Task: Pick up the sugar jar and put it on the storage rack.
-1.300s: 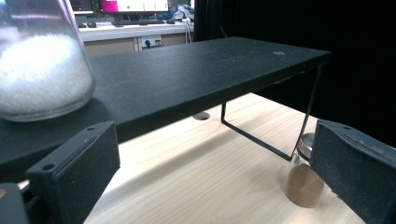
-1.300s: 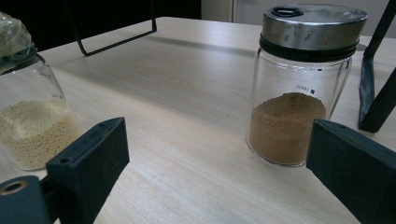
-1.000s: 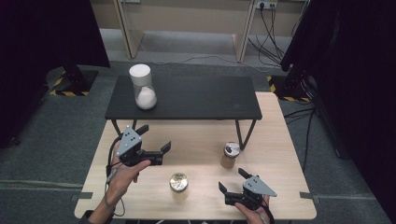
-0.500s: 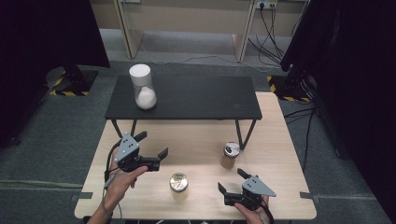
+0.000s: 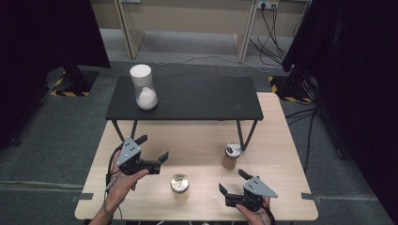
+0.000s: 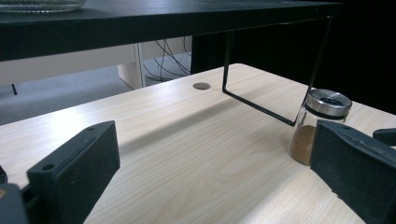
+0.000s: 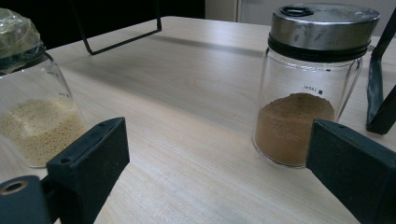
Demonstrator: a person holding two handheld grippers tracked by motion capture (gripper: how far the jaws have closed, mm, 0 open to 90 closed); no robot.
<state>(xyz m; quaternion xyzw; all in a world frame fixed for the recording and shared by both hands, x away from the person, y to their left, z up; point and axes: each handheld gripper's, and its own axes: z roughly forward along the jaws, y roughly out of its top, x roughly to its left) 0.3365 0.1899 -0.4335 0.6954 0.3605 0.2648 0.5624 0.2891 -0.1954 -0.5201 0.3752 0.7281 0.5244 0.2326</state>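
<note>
Two small glass jars stand on the light wooden table (image 5: 202, 140). One holds brown powder under a metal lid (image 5: 231, 156) (image 6: 317, 126) (image 7: 308, 84). The other holds pale yellow grains under a shiny wrapped top (image 5: 179, 183) (image 7: 32, 102). My left gripper (image 5: 154, 147) (image 6: 210, 154) hovers open at the table's left, jaws pointing right toward the brown jar. My right gripper (image 5: 232, 181) (image 7: 219, 154) is open near the front edge, with both jars ahead of it and nothing between its jaws.
A black low shelf (image 5: 197, 98) on thin metal legs (image 5: 241, 136) spans the back of the table. A white-lidded jar of white powder (image 5: 143, 87) stands on its left end. Dark curtains flank the grey floor.
My left gripper has dropped slightly and come toward the near side of the table. The right gripper and both jars have stayed put.
</note>
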